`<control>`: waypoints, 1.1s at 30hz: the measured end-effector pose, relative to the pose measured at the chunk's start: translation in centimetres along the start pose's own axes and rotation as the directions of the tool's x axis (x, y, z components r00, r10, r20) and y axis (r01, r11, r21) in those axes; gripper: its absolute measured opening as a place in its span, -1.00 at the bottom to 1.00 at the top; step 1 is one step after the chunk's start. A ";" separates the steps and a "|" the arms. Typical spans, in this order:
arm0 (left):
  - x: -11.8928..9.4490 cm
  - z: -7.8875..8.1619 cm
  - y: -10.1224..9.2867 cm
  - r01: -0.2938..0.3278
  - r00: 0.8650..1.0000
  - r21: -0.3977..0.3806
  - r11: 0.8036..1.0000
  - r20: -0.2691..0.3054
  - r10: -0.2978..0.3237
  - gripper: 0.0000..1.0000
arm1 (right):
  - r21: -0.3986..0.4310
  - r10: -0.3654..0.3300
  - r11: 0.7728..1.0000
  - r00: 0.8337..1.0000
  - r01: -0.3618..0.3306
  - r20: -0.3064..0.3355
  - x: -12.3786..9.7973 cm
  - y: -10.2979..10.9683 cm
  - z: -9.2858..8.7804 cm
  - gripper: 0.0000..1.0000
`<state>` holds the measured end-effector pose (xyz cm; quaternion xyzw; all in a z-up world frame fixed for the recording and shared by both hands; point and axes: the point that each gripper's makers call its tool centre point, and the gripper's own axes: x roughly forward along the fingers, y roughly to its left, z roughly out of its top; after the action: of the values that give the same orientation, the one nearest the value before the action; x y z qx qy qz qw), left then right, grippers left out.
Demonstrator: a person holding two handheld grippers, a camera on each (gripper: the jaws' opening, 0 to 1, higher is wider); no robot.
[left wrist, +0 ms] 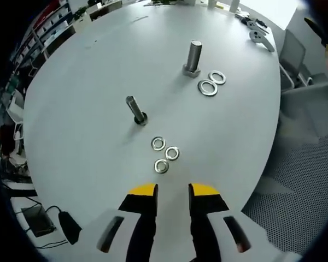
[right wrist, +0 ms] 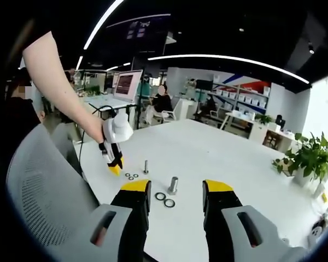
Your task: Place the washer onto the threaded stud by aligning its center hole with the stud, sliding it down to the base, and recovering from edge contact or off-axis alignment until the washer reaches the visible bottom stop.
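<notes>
Three small washers [left wrist: 165,154] lie flat in a tight cluster on the white desk [left wrist: 87,136], just ahead of the left gripper [left wrist: 173,190] in the left gripper view. The nearest one lies a little beyond the jaw tips; none is gripped. The slim threaded stud [left wrist: 135,108] stands on its base beyond and to the left of the cluster, apart from it, appearing tilted in this view. Bare desk surface surrounds the stud on all sides.

Farther out stands a thick stud [left wrist: 193,57] on a hex base, with two large washers [left wrist: 211,83] lying flat just beside it, touching or overlapping each other. Well beyond, near the far desk edge, lie some grey metal parts [left wrist: 258,31]. The rounded desk edge runs close on the right side of this view, with a mesh chair [left wrist: 295,180] beyond it.

The left gripper's jaws stand apart with a narrow gap, holding nothing, above the desk.

In the right gripper view the right gripper [right wrist: 176,188] hangs back from the desk, jaws spread wide and empty. The left gripper [right wrist: 115,168] appears there, held by a person's hand [right wrist: 101,128] with the arm reaching down from the upper left, its yellow tips pointed down just beside the small washers [right wrist: 131,176]. The slim stud [right wrist: 146,167], thick stud [right wrist: 173,185] and large washers [right wrist: 165,200] sit in a loose row. A mesh chair back [right wrist: 44,191] stands between the right gripper and the desk edge.
</notes>
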<state>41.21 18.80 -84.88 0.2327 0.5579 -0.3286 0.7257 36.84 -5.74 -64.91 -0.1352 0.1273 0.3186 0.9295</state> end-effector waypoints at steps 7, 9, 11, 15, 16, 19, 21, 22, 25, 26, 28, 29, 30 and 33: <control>-0.1 -0.8 0.1 -0.002 1.000 0.004 1.000 -0.019 0.002 -0.57 | -0.004 0.009 1.000 1.000 -0.009 -0.005 0.1 0.2 0.0 -0.21; -0.1 -0.8 0.1 -0.002 1.000 0.006 1.000 -0.020 0.002 -0.57 | -0.003 0.006 1.000 1.000 -0.006 -0.003 0.1 0.1 0.0 -0.21; 0.0 -1.0 0.1 -0.001 1.000 0.011 1.000 -0.026 0.001 -0.57 | -0.003 0.006 1.000 1.000 -0.006 -0.004 0.1 0.1 0.0 -0.21; 0.1 -1.0 0.1 0.002 1.000 0.008 1.000 -0.028 -0.002 -0.57 | 0.001 -0.002 1.000 1.000 0.002 -0.004 0.0 0.0 -0.1 -0.21; 0.2 -0.9 0.1 0.004 1.000 0.008 1.000 -0.028 -0.004 -0.57 | 0.001 -0.006 1.000 1.000 0.006 -0.004 -0.1 -0.1 -0.1 -0.21; 0.3 -0.7 0.2 0.005 1.000 0.025 1.000 -0.028 -0.004 -0.55 | 0.002 -0.010 1.000 1.000 0.010 -0.001 -0.1 -0.2 0.0 -0.21; 0.4 -0.6 0.3 0.007 0.999 0.039 0.999 -0.031 -0.006 -0.55 | 0.001 -0.010 1.000 1.000 0.010 -0.002 -0.1 -0.2 0.0 -0.21; 0.5 -0.6 0.4 0.009 0.999 0.044 0.999 -0.032 -0.007 -0.55 | -0.001 -0.011 1.000 1.000 0.011 -0.001 -0.1 -0.2 0.0 -0.21; 0.5 -0.4 0.4 0.009 1.000 0.040 0.999 -0.028 -0.008 -0.53 | 0.000 -0.015 1.000 1.000 0.015 -0.001 -0.1 -0.3 0.0 -0.21; 0.5 -0.4 0.3 0.012 1.000 0.040 0.999 -0.025 -0.011 -0.53 | 0.000 -0.017 1.000 1.000 0.017 0.000 -0.1 -0.3 0.0 -0.21; 0.5 -0.5 0.3 0.012 1.000 0.047 0.999 -0.029 -0.011 -0.52 | 0.003 -0.019 1.000 1.000 0.019 0.001 -0.1 -0.4 0.0 -0.21; 0.5 -0.6 0.3 0.012 0.999 0.054 0.998 -0.033 -0.010 -0.51 | 0.003 -0.020 1.000 1.000 0.020 0.002 -0.1 -0.4 0.0 -0.21; 0.5 -0.7 0.4 0.012 0.999 0.057 0.998 -0.034 -0.010 -0.51 | 0.002 -0.020 1.000 1.000 0.020 0.002 -0.1 -0.4 0.0 -0.21; 0.6 -0.9 0.6 0.017 0.999 0.053 0.998 -0.036 -0.015 -0.49 | 0.002 -0.022 1.000 1.000 0.022 0.003 -0.1 -0.5 0.1 -0.21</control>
<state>41.14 19.67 -85.66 0.2534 0.5635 -0.3450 0.7066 37.03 -6.15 -64.73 -0.1354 0.1246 0.3084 0.9333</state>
